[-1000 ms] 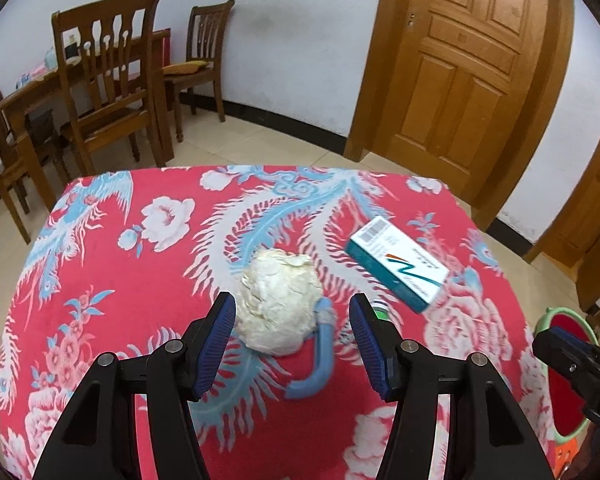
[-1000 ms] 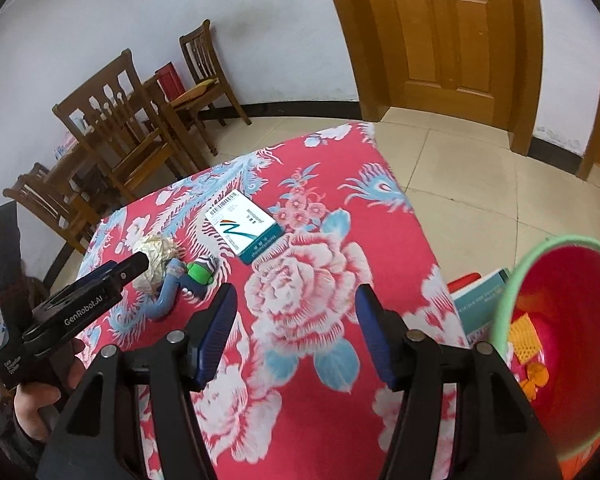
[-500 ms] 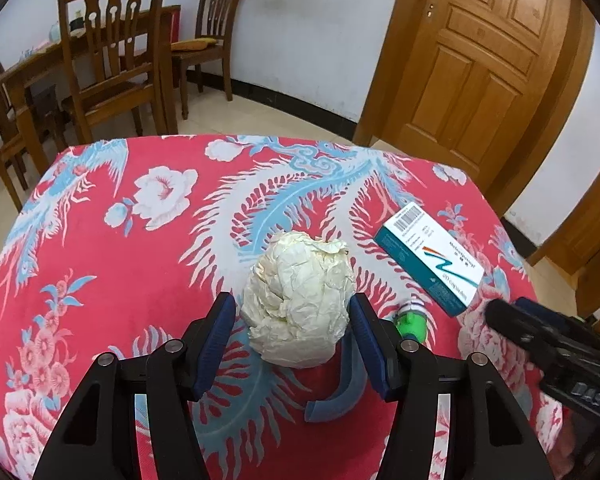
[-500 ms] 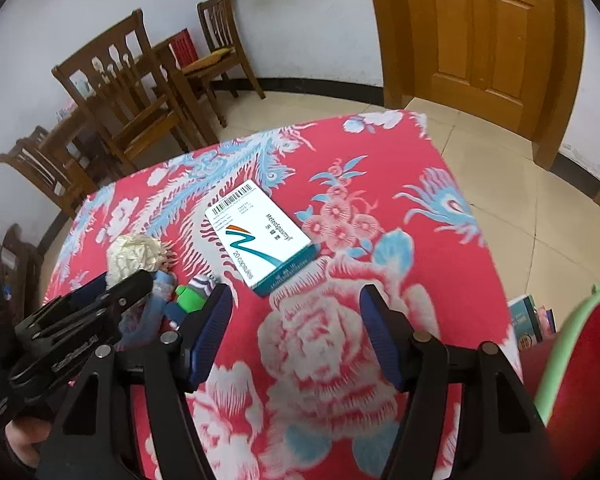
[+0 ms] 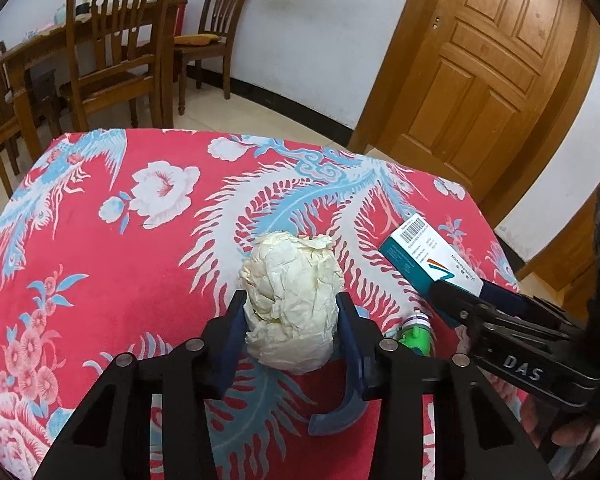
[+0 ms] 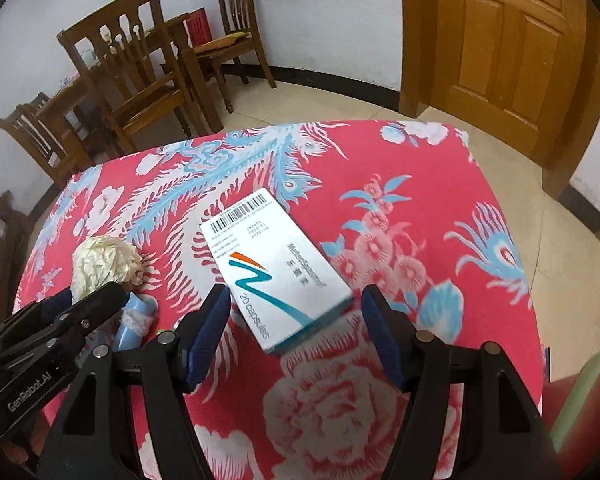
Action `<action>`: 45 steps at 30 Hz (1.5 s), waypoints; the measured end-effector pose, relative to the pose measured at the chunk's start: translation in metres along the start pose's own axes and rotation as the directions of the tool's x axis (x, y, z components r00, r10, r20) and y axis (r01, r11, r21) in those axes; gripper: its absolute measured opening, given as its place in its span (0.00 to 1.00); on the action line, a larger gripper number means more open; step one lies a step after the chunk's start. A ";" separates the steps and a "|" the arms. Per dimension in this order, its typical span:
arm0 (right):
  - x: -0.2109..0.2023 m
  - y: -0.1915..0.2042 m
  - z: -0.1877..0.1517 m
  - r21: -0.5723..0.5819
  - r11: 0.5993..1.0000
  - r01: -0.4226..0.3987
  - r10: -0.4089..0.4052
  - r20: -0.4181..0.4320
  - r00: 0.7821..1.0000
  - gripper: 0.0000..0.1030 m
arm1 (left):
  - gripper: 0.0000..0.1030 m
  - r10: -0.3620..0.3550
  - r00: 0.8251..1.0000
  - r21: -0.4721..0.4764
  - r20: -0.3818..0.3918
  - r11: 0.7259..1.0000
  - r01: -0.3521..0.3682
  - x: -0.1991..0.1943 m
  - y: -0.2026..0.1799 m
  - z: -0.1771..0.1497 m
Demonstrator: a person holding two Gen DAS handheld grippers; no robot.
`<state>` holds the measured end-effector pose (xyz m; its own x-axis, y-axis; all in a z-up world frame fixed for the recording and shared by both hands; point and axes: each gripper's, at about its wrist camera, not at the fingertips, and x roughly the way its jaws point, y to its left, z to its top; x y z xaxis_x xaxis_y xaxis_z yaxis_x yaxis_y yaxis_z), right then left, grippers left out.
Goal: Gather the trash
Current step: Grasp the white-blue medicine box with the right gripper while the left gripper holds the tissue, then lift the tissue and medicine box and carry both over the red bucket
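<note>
A crumpled cream paper ball (image 5: 292, 280) rests on the red flowered tablecloth (image 5: 100, 280). My left gripper (image 5: 290, 300) has its jaws closing, and both blue pads press on the ball's sides. The ball (image 6: 104, 260) and the left gripper (image 6: 96, 300) also show at the left of the right wrist view. A white and teal capsule box (image 6: 276, 264) lies flat, its near end between the fingers of my right gripper (image 6: 295, 292), which stands open without touching it. In the left wrist view the box (image 5: 424, 256) sits at the right gripper's tips (image 5: 460, 300).
A curved blue plastic piece (image 5: 340, 416) and a small green-capped item (image 5: 414, 336) lie just behind the ball. A green-rimmed red basin (image 6: 580, 380) stands off the table's right side. Wooden chairs (image 5: 112, 60) and a door (image 5: 492, 60) are beyond the table.
My left gripper advanced until the paper ball lay between its fingers, then closed onto it. My right gripper swung left from the basin side and came down around the capsule box.
</note>
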<state>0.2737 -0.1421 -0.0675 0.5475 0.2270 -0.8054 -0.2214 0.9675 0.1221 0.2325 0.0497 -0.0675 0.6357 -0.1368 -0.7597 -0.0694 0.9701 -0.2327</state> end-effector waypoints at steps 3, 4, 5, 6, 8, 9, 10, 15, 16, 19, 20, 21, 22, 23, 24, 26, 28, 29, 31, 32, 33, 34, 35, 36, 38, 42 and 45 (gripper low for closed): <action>0.002 0.004 0.002 -0.026 1.000 0.012 -0.012 0.004 1.000 0.62 | 0.40 -0.006 1.000 -0.003 0.004 1.000 0.006 -0.001 0.000 0.000; 0.002 0.005 0.001 -0.034 0.999 0.012 -0.012 0.005 1.000 0.62 | 0.39 -0.007 1.000 -0.003 0.005 1.000 0.007 -0.001 0.000 0.000; 0.002 0.005 0.001 -0.037 0.999 0.010 -0.009 0.007 1.000 0.61 | 0.39 -0.008 1.000 -0.004 0.006 1.000 0.008 -0.002 0.000 0.000; 0.001 0.005 0.001 -0.036 0.999 0.006 -0.006 0.007 1.000 0.61 | 0.39 -0.010 1.000 -0.004 0.008 1.000 0.010 -0.003 0.001 0.000; -0.001 0.004 0.000 -0.029 1.000 -0.008 0.008 0.006 1.000 0.61 | 0.39 -0.012 1.000 -0.006 0.014 1.000 0.012 -0.006 0.001 0.001; -0.003 0.003 -0.002 -0.023 1.000 -0.015 0.015 0.007 1.000 0.61 | 0.39 -0.013 1.000 -0.006 0.017 1.000 0.013 -0.007 0.001 0.001; -0.004 0.002 -0.003 -0.017 1.000 -0.016 0.017 0.011 1.000 0.61 | 0.39 -0.014 1.000 -0.005 0.021 1.000 0.015 -0.010 0.000 0.001; -0.020 -0.003 -0.010 0.014 0.999 -0.032 0.032 0.032 0.999 0.61 | 0.39 -0.018 0.999 0.009 0.044 1.000 0.018 -0.022 -0.005 0.002; -0.024 -0.004 -0.011 0.021 0.999 -0.036 0.035 0.037 0.999 0.61 | 0.39 -0.019 0.999 0.012 0.048 1.000 0.019 -0.025 -0.007 0.002; -0.036 -0.008 -0.016 0.041 0.998 -0.045 0.043 0.053 0.998 0.61 | 0.39 -0.031 0.998 0.022 0.059 0.999 0.030 -0.034 -0.012 0.001; -0.040 -0.009 -0.018 0.048 0.998 -0.048 0.045 0.058 0.997 0.61 | 0.39 -0.035 0.997 0.026 0.063 0.999 0.034 -0.037 -0.014 0.001; -0.045 -0.011 -0.020 0.056 0.997 -0.051 0.048 0.063 0.997 0.61 | 0.39 -0.040 0.997 0.029 0.067 0.999 0.039 -0.039 -0.015 0.000; -0.049 -0.013 -0.023 0.063 0.996 -0.055 0.050 0.068 0.996 0.61 | 0.39 -0.044 0.997 0.031 0.070 0.999 0.042 -0.041 -0.017 0.000; -0.054 -0.014 -0.025 0.070 0.996 -0.058 0.052 0.073 0.996 0.61 | 0.39 -0.050 0.996 0.035 0.075 0.998 0.048 -0.045 -0.019 -0.001; -0.057 -0.016 -0.027 0.076 0.995 -0.060 0.054 0.078 0.995 0.61 | 0.39 -0.055 0.996 0.038 0.077 0.998 0.052 -0.048 -0.021 -0.001; -0.066 -0.020 -0.032 0.090 0.993 -0.071 0.064 0.087 0.994 0.61 | 0.39 -0.068 0.994 0.049 0.081 0.997 0.064 -0.053 -0.026 -0.002; -0.074 -0.026 -0.038 0.109 0.991 -0.082 0.072 0.092 0.993 0.61 | 0.39 -0.075 0.994 0.062 0.082 0.996 0.070 -0.056 -0.032 -0.003; -0.077 -0.028 -0.041 0.114 0.990 -0.082 0.071 0.095 0.993 0.61 | 0.39 -0.078 0.994 0.067 0.083 0.995 0.073 -0.058 -0.034 -0.004; -0.086 -0.033 -0.047 0.128 0.988 -0.081 0.068 0.107 0.992 0.61 | 0.39 -0.088 0.993 0.079 0.083 0.993 0.082 -0.062 -0.041 -0.007; -0.089 -0.035 -0.050 0.134 0.988 -0.081 0.066 0.110 0.992 0.61 | 0.39 -0.092 0.992 0.084 0.083 0.993 0.085 -0.064 -0.043 -0.008; -0.093 -0.038 -0.053 0.143 0.987 -0.080 0.064 0.114 0.991 0.61 | 0.39 -0.095 0.992 0.088 0.083 0.992 0.088 -0.065 -0.046 -0.009; -0.098 -0.042 -0.057 0.154 0.985 -0.080 0.062 0.121 0.991 0.61 | 0.39 -0.100 0.992 0.095 0.083 0.991 0.092 -0.067 -0.049 -0.010; -0.101 -0.044 -0.059 0.162 0.984 -0.079 0.059 0.125 0.990 0.61 | 0.39 -0.103 0.991 0.098 0.083 0.991 0.094 -0.068 -0.051 -0.011; -0.106 -0.048 -0.063 0.173 0.982 -0.077 0.055 0.130 0.990 0.61 | 0.39 -0.106 0.991 0.105 0.083 0.990 0.097 -0.070 -0.054 -0.012; -0.114 -0.054 -0.069 0.190 0.979 -0.075 0.048 0.140 0.989 0.61 | 0.39 -0.111 0.990 0.113 0.082 0.988 0.102 -0.072 -0.060 -0.014; -0.129 -0.066 -0.078 0.216 0.974 -0.065 0.031 0.156 0.987 0.61 | 0.39 -0.124 0.989 0.129 0.078 0.985 0.113 -0.077 -0.071 -0.018; -0.141 -0.076 -0.086 0.243 0.968 -0.061 0.019 0.171 0.985 0.61 | 0.39 -0.132 0.988 0.143 0.075 0.982 0.120 -0.080 -0.079 -0.021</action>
<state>0.1437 -0.2574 -0.0129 0.6733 0.2607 -0.6919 -0.0511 0.9499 0.3082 0.1708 -0.0203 -0.0013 0.6952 -0.2483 -0.6746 0.1181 0.9651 -0.2335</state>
